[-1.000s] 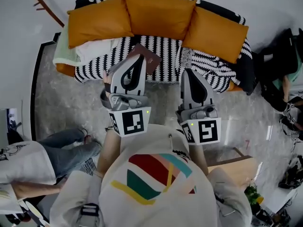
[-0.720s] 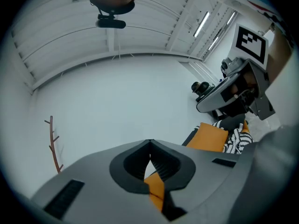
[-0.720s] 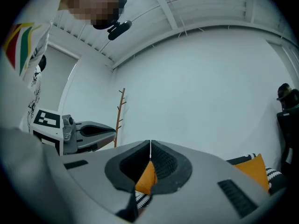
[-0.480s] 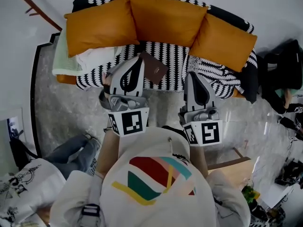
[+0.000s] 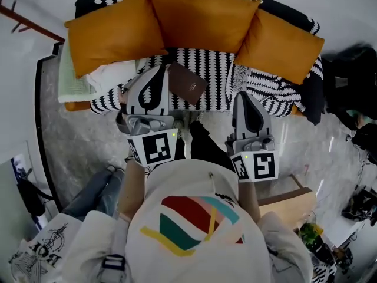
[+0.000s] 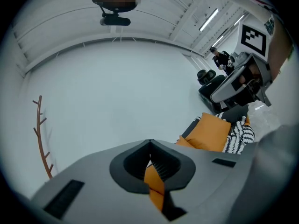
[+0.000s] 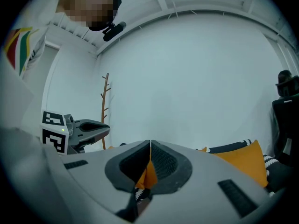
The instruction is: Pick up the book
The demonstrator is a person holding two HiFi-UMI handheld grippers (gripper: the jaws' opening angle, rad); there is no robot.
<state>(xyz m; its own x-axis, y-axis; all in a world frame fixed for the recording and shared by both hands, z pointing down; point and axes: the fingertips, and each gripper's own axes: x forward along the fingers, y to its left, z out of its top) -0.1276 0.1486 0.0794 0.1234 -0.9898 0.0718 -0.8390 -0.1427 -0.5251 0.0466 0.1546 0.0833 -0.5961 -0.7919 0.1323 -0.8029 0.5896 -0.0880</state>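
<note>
A brown book (image 5: 187, 82) lies flat on the seat of a sofa (image 5: 212, 63) covered in a black-and-white striped throw, in front of three orange cushions (image 5: 203, 16). My left gripper (image 5: 160, 68) hangs over the seat's front, its tip just left of the book and apart from it. In the left gripper view its tips (image 6: 150, 141) meet with nothing between them. My right gripper (image 5: 240, 95) is shut and empty over the sofa's front edge, right of the book. Neither gripper view shows the book.
A folded pale green and white blanket (image 5: 76, 78) lies at the sofa's left end. A person in jeans (image 5: 94, 193) sits on the marble floor at lower left. Black chairs and bags (image 5: 347, 81) crowd the right. A wooden box (image 5: 294, 202) stands at lower right.
Both grippers have moved forward toward the sofa, and the sofa and book now sit closer. The left gripper's tip has come level with the book's left edge.
</note>
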